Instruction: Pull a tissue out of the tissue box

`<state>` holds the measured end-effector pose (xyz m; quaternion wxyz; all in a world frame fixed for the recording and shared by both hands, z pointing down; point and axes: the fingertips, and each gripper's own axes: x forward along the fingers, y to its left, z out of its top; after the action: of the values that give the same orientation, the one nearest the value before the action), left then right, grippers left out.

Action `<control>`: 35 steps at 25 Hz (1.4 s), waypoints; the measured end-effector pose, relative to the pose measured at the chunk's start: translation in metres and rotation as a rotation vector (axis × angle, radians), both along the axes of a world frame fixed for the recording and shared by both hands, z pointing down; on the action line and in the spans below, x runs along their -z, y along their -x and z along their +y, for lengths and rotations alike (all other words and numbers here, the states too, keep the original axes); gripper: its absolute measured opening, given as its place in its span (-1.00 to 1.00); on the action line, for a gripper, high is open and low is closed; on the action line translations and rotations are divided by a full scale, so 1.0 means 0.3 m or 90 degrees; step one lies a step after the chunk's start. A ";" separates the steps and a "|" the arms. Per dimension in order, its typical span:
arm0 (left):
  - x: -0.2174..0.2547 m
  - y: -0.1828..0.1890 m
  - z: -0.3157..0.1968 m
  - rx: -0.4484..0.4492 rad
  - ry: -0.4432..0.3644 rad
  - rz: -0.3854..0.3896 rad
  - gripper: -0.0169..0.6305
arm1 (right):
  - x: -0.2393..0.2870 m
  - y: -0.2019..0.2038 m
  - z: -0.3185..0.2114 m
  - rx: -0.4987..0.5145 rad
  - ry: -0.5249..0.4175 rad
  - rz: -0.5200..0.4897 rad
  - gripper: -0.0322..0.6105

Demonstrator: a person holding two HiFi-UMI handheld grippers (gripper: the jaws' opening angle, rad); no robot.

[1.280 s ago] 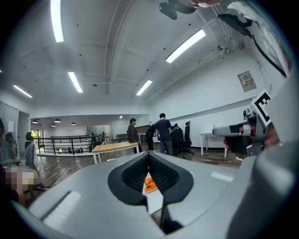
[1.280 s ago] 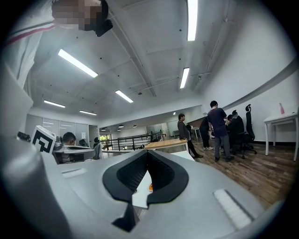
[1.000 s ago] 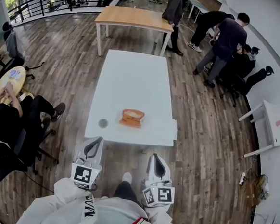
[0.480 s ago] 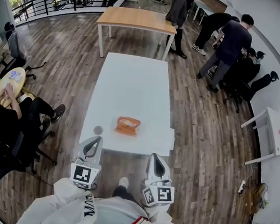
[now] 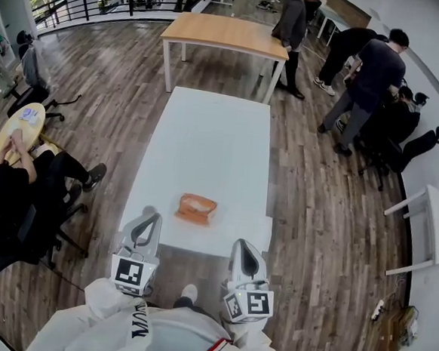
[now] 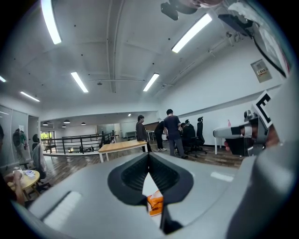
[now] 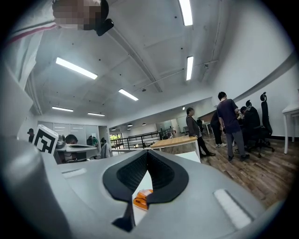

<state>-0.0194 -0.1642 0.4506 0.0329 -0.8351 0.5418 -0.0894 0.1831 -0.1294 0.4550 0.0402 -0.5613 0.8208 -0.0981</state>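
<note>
An orange tissue box (image 5: 196, 208) with white tissue showing at its top sits near the front edge of the long white table (image 5: 207, 140). Both grippers are held level just short of that edge, empty. My left gripper (image 5: 149, 218) points at the table's front left corner, and its jaws stand together. My right gripper (image 5: 243, 246) is below the front right corner, also shut. Each gripper view shows the box through the gap under the closed tips: the box (image 6: 155, 204) below the left gripper (image 6: 149, 153), and the box (image 7: 141, 200) below the right gripper (image 7: 147, 152).
A wooden table (image 5: 227, 34) stands beyond the white one. Several people (image 5: 363, 76) gather at the back right. A seated person (image 5: 10, 192) and a small round table (image 5: 19, 126) are at the left. A white desk (image 5: 436, 226) stands at the right.
The white table and the tissue box have drawn closer in the head view as I move forward. Both grippers have come up to the table's front edge, still shut.
</note>
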 end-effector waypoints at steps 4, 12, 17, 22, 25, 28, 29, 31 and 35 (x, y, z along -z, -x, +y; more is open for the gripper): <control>-0.008 -0.012 -0.015 0.013 0.003 -0.005 -0.95 | -0.009 -0.012 -0.035 0.017 0.004 0.001 -0.89; -0.015 -0.013 -0.022 0.026 0.007 -0.011 -0.95 | -0.019 -0.016 -0.063 0.030 0.005 -0.005 -0.89; -0.009 -0.018 -0.028 0.027 0.005 -0.013 -0.95 | -0.017 -0.022 -0.070 0.031 0.002 -0.007 -0.89; -0.015 -0.010 -0.037 0.023 0.010 -0.013 -0.95 | -0.018 -0.014 -0.079 0.025 0.004 -0.007 -0.89; -0.022 -0.011 -0.043 0.016 0.016 -0.012 -0.95 | -0.021 -0.011 -0.078 0.020 0.009 -0.007 -0.89; -0.032 -0.012 -0.041 0.010 0.021 -0.012 -0.95 | -0.028 -0.006 -0.075 0.017 0.014 -0.004 -0.89; -0.035 -0.012 -0.043 0.008 0.022 -0.011 -0.95 | -0.031 -0.006 -0.077 0.016 0.016 -0.002 -0.89; -0.040 -0.007 -0.050 0.007 0.027 -0.009 -0.95 | -0.034 0.000 -0.083 0.014 0.020 -0.001 -0.89; -0.044 0.022 -0.064 0.003 0.034 -0.006 -0.95 | -0.034 0.030 -0.092 0.012 0.025 0.005 -0.89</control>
<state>-0.0260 -0.1833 0.4638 0.0130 -0.8339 0.5411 -0.1079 0.1742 -0.1571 0.4651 0.0250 -0.5544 0.8242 -0.1127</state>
